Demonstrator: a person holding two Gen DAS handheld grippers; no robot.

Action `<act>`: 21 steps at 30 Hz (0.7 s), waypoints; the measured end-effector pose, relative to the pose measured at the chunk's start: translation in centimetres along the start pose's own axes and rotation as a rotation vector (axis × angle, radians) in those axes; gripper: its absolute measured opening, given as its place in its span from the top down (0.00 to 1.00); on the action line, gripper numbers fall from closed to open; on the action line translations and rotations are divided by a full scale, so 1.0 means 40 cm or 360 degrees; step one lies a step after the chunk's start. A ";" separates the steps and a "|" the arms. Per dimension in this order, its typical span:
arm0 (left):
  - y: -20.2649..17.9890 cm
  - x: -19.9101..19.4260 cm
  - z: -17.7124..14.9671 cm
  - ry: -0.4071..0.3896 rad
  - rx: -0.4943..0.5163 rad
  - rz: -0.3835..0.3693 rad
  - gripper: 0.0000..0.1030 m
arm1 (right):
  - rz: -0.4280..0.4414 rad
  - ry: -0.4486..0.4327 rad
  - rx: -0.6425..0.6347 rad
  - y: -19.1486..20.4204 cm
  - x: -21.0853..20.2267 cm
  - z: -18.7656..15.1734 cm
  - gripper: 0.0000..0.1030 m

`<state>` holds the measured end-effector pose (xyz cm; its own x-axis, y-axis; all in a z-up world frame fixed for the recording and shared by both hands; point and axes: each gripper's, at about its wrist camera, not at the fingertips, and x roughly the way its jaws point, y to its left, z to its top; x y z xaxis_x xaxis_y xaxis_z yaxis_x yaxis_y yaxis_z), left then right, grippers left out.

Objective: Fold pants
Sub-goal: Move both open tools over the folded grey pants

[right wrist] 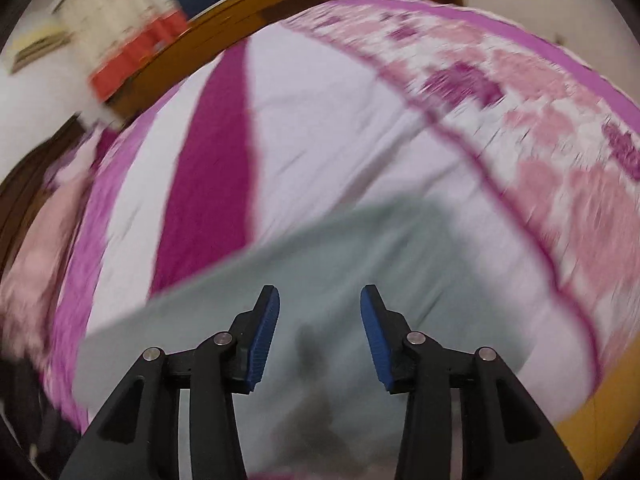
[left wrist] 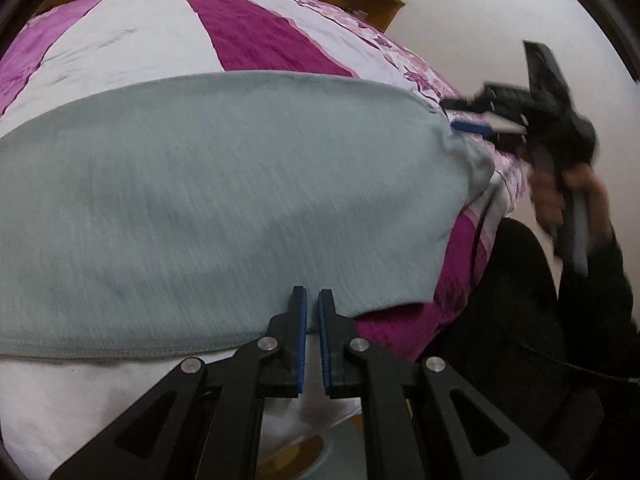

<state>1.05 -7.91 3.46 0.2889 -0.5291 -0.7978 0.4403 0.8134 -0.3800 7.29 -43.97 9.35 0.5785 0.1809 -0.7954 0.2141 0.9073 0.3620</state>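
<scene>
Left wrist view shows us the grey pants (left wrist: 224, 200) spread flat across the striped bed (left wrist: 248, 32). Our left gripper (left wrist: 313, 304) hangs over their near hem, jaws nearly pressed together on nothing. Our right gripper (right wrist: 319, 312) hovers above the pants with jaws spread, empty.

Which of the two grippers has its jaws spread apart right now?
The right gripper: a wide gap shows between its blue pads, above the grey pants. The left gripper is nearly closed.
</scene>
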 end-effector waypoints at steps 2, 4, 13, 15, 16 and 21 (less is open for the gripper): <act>0.019 -0.010 -0.006 0.0019 -0.0078 -0.0077 0.95 | 0.0128 0.0130 -0.0109 0.077 0.015 -0.092 0.65; 0.052 -0.032 -0.022 0.0021 -0.0177 -0.0153 0.95 | 0.0198 0.0238 -0.0188 0.127 0.032 -0.160 0.65; 0.329 -0.281 -0.110 -0.0500 -0.0854 -0.0049 0.71 | 0.0043 0.0238 -0.0486 0.279 0.032 -0.255 0.64; 0.381 -0.343 -0.144 -0.0669 -0.0987 0.0076 0.49 | 0.0103 0.0173 -0.0612 0.356 0.005 -0.258 0.62; 0.404 -0.375 -0.166 -0.0773 -0.1053 0.0201 0.38 | 0.0132 0.0192 -0.0681 0.411 0.004 -0.255 0.61; 0.517 -0.420 -0.230 -0.0963 -0.1262 0.0258 0.35 | 0.0128 0.0301 -0.0902 0.636 0.029 -0.239 0.60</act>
<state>-2.52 20.02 4.68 0.7748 -0.2524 -0.5797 -0.2709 0.6959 -0.6651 5.87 -17.05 12.99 0.4143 0.2747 -0.8677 -0.3074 0.9396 0.1507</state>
